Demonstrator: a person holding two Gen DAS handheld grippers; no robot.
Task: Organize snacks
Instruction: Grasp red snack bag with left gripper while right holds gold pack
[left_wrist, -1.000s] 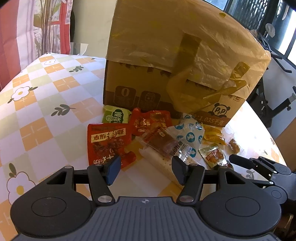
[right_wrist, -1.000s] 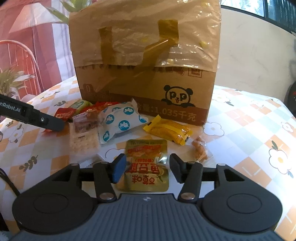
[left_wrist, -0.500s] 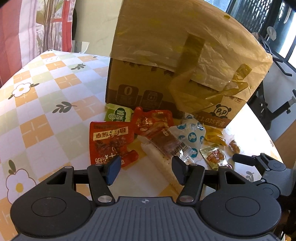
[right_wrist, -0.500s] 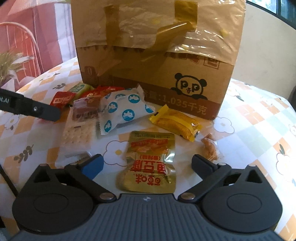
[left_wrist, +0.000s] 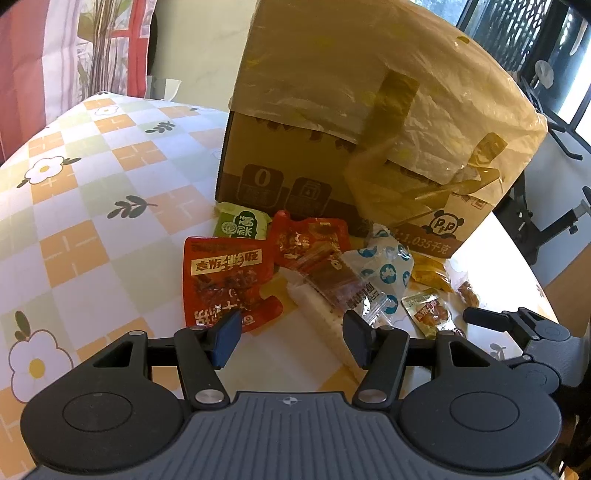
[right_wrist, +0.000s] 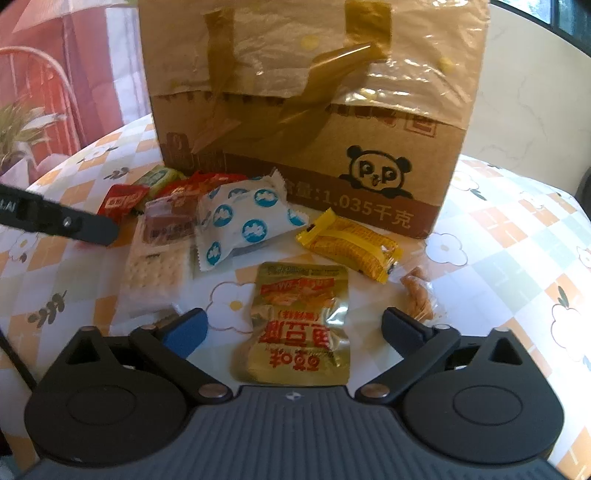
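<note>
Snack packets lie in a heap on the flowered tablecloth, in front of a taped cardboard box (right_wrist: 295, 110). A gold packet (right_wrist: 299, 295) lies flat between the fingers of my right gripper (right_wrist: 293, 325). Its jaws stand wide and are closing, with neither pad touching the packet. My left gripper (left_wrist: 291, 328) is open with nothing between its pads, just short of a red packet (left_wrist: 225, 280) and a cracker pack (left_wrist: 321, 314). Further packets are a green one (left_wrist: 242, 225), a white one with blue dots (right_wrist: 247, 221) and a yellow one (right_wrist: 351, 243).
A small clear-wrapped twisted snack (right_wrist: 417, 295) lies right of the gold packet, near my right finger. The box (left_wrist: 351, 110) blocks the far side. The table edge (left_wrist: 517, 251) curves away on the right, with dark furniture beyond. Bare tablecloth (left_wrist: 74, 206) spreads to the left.
My right gripper's jaws have swung from narrow to wide around the gold packet, which still lies on the table. The left gripper has kept still.
</note>
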